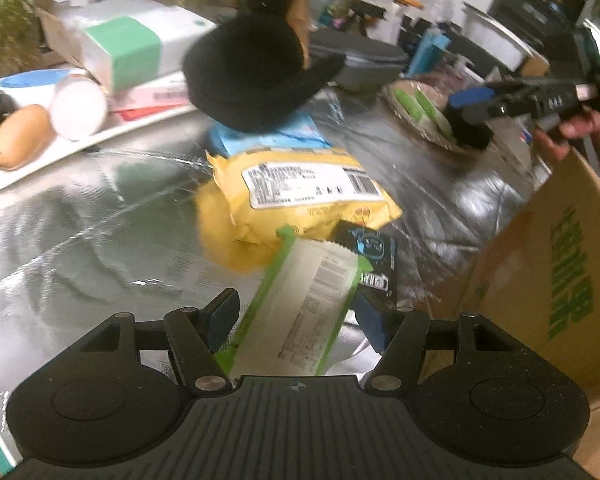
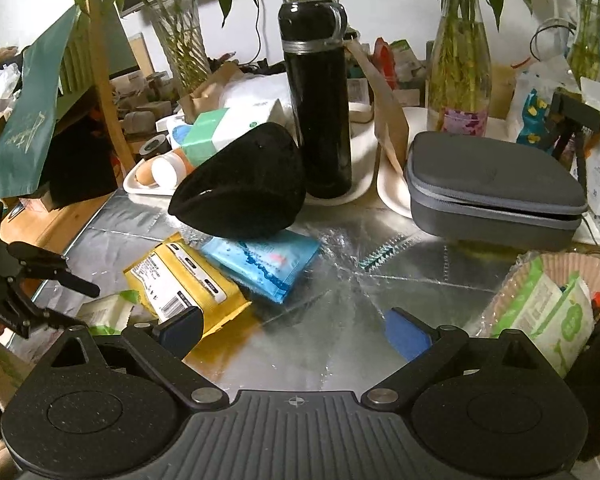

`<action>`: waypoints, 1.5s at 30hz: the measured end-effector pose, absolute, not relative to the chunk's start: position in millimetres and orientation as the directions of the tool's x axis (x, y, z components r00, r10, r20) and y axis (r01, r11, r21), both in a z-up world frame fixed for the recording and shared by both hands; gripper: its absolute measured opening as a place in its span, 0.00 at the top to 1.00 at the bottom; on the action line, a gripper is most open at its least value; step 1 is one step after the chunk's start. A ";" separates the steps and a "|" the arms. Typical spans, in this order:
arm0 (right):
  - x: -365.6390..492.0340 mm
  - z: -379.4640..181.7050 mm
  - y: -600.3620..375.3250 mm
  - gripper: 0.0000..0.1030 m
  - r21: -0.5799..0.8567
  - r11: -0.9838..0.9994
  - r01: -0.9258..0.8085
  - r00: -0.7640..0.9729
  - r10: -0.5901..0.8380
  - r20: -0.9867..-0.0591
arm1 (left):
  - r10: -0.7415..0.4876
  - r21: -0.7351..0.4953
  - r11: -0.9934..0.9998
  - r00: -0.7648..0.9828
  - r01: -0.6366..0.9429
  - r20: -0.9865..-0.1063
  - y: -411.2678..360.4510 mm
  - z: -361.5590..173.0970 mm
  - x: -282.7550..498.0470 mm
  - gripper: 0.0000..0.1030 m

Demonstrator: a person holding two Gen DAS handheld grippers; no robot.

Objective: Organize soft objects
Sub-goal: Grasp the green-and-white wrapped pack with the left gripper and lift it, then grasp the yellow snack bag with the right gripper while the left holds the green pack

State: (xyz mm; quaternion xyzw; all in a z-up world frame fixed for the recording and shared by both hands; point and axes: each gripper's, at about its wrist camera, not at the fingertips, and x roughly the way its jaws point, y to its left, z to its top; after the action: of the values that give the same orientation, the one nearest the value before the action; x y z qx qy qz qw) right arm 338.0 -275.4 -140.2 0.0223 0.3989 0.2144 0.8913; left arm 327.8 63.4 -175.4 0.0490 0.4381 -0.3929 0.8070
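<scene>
We've got the left gripper [image 1: 298,320] with jaws partly spread around the green-edged pack [image 1: 300,308], pads not yet pressing it; it lies on the silver surface [image 1: 100,216] just below the yellow pack [image 1: 300,196]. Right gripper [image 2: 296,334] hangs wide and empty. We'd center the pack, close gently, then lift clear toward the basket [image 2: 512,276].

We see bare counter [image 2: 340,280] ahead of the right tongs [image 2: 300,334]; the black cap [image 2: 244,188], flask [image 2: 320,120] and grey case [image 2: 496,184] wall its far side.

Black gripper [image 2: 296,330], blue pads [image 2: 406,338], silver pivots
</scene>
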 end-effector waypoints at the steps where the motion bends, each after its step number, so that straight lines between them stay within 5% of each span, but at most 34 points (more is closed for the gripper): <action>1: 339.4 -141.0 -275.0 0.05 0.214 0.905 -0.368 0.586 0.404 -0.702 | -0.593 -0.275 0.682 0.292 0.678 -0.750 62.7 -179.0 330.1 0.40; 22: 357.3 -151.9 -256.7 0.11 0.205 0.848 -0.488 0.527 0.474 -0.705 | -0.552 -0.278 0.788 0.431 0.549 -0.713 86.9 -154.8 330.6 0.50; 45: 381.8 -186.7 -203.3 0.04 0.138 0.685 -0.715 0.393 0.558 -0.731 | -0.171 -0.020 0.976 0.709 0.216 -0.684 86.0 -115.1 283.0 0.50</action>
State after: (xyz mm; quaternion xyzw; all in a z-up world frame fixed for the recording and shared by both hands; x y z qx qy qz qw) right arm 381.8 -203.3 -186.7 -0.0997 0.3948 0.3843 0.8286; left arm 283.0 86.0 -115.1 0.0308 0.3670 -0.1047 0.9238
